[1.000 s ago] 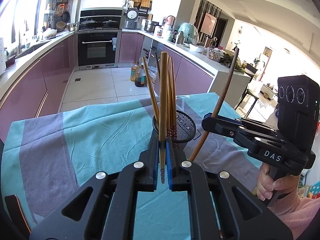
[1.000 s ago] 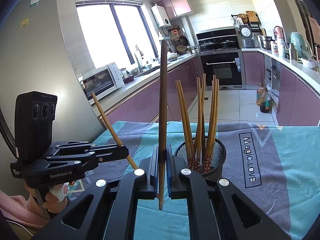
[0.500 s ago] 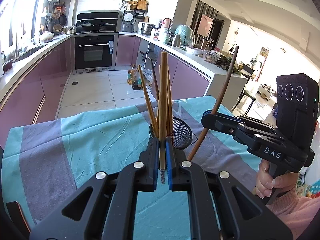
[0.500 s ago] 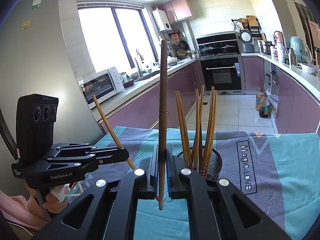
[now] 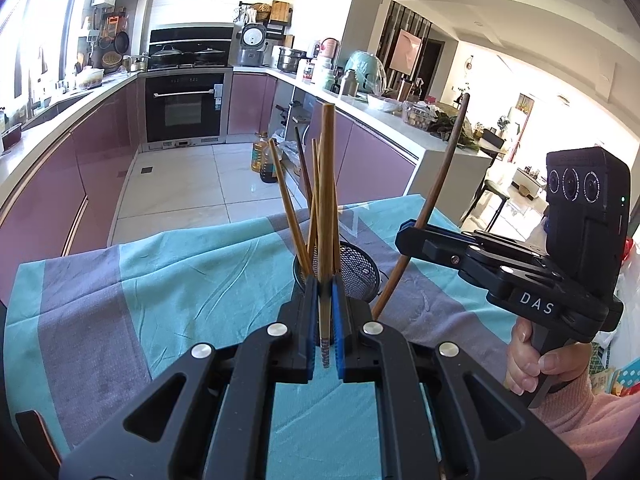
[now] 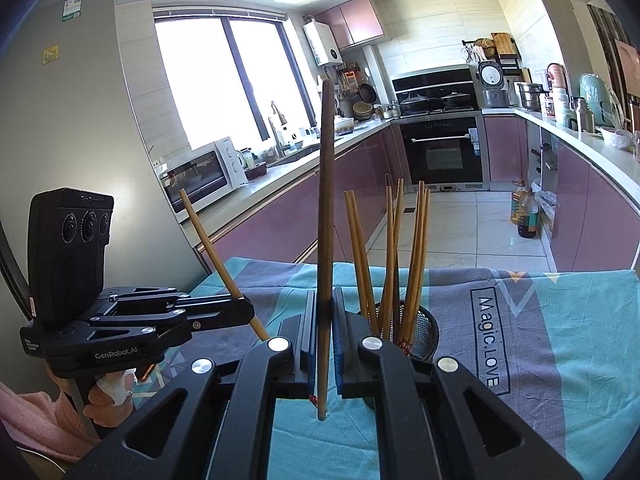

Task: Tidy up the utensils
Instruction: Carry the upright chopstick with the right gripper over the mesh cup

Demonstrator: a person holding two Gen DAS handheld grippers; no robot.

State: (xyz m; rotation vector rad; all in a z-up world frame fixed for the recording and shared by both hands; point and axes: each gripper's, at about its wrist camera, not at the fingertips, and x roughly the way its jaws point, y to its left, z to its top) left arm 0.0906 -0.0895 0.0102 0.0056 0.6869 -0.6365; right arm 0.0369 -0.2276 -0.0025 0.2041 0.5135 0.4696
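Note:
My left gripper [image 5: 325, 300] is shut on a light bamboo chopstick [image 5: 327, 200], held upright just in front of the black mesh holder [image 5: 356, 272]. The holder stands on the cloth with several chopsticks [image 5: 290, 216] in it. My right gripper [image 6: 325, 320] is shut on a dark brown chopstick [image 6: 325, 208], upright, just left of the holder [image 6: 424, 330] and its chopsticks [image 6: 416, 256]. The right gripper [image 5: 404, 236] shows at the right of the left wrist view with the dark chopstick [image 5: 436, 196]. The left gripper [image 6: 244, 312] with the bamboo chopstick [image 6: 212, 248] shows at the left of the right wrist view.
The table carries a teal and grey striped cloth [image 5: 168, 280] printed "Magic.LOVE" [image 6: 490, 340]. Beyond its far edge are the tiled kitchen floor [image 5: 180, 184], purple cabinets [image 6: 288, 224], an oven [image 5: 186, 108] and oil bottles [image 6: 526, 216].
Both grippers have risen and tilted a little with their chopsticks; the holder sits lower and closer to the fingers in both views. The grips have not changed.

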